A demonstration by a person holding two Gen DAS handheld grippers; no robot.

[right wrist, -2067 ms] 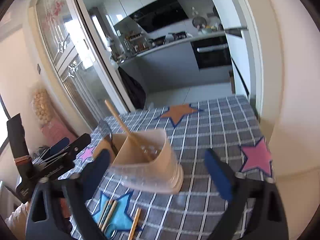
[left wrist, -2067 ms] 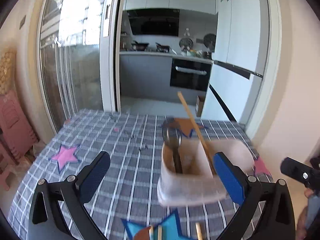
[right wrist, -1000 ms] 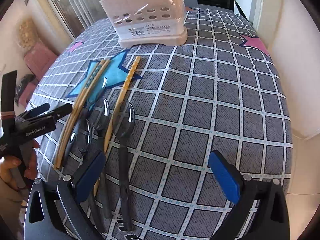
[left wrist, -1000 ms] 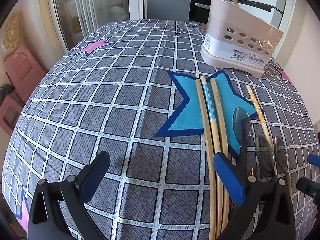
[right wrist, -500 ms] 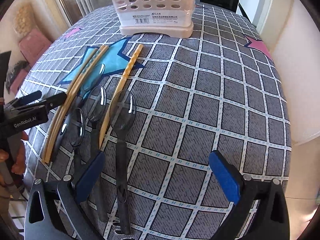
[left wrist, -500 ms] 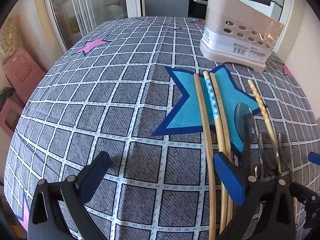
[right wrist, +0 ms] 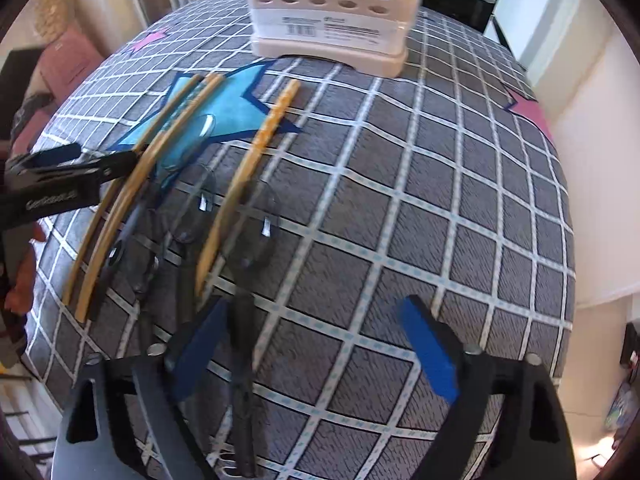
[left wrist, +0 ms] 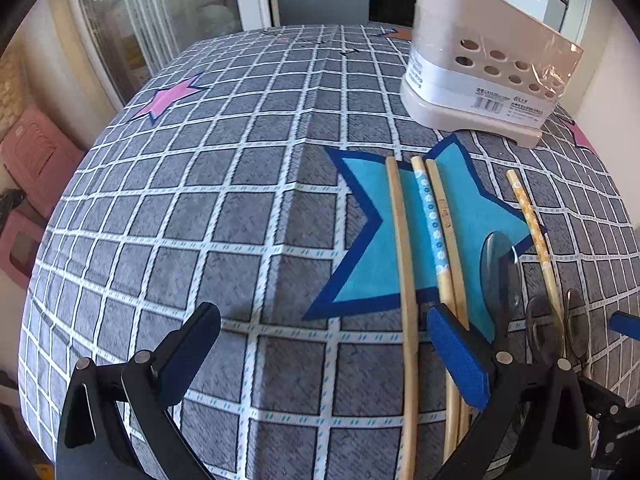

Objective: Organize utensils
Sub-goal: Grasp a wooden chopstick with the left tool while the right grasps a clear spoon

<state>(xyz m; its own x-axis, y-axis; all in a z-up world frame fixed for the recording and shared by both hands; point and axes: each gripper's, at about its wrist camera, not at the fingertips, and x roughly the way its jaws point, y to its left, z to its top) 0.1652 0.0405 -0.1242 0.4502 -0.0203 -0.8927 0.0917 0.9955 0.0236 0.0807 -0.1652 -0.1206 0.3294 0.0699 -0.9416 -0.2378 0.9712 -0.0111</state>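
Observation:
My left gripper [left wrist: 324, 352] is open over the checked cloth. A plain wooden chopstick [left wrist: 404, 280] lies between its fingers, close to the right one, and two more chopsticks [left wrist: 440, 236] lie beside it on the blue star. A yellow patterned chopstick [right wrist: 260, 148] and three dark spoons lie to the right. My right gripper [right wrist: 312, 352] hovers over the rightmost spoon [right wrist: 250, 232] with its jaws closing. That spoon's handle [right wrist: 242, 340] lies between them near the left finger, and the pads do not press on it. The beige utensil holder [right wrist: 332, 12] stands behind.
The table edge falls away on the right toward a cream wall [right wrist: 592, 160]. Pink stools [left wrist: 36, 156] stand by the glass door at the left. A hand [right wrist: 20, 276] holds the left gripper [right wrist: 68, 176] near the chopsticks' ends.
Both grippers tipped down from the holder and kitchen to the utensils on the cloth. The right gripper's fingers have drawn closer together and shifted over the rightmost spoon's handle.

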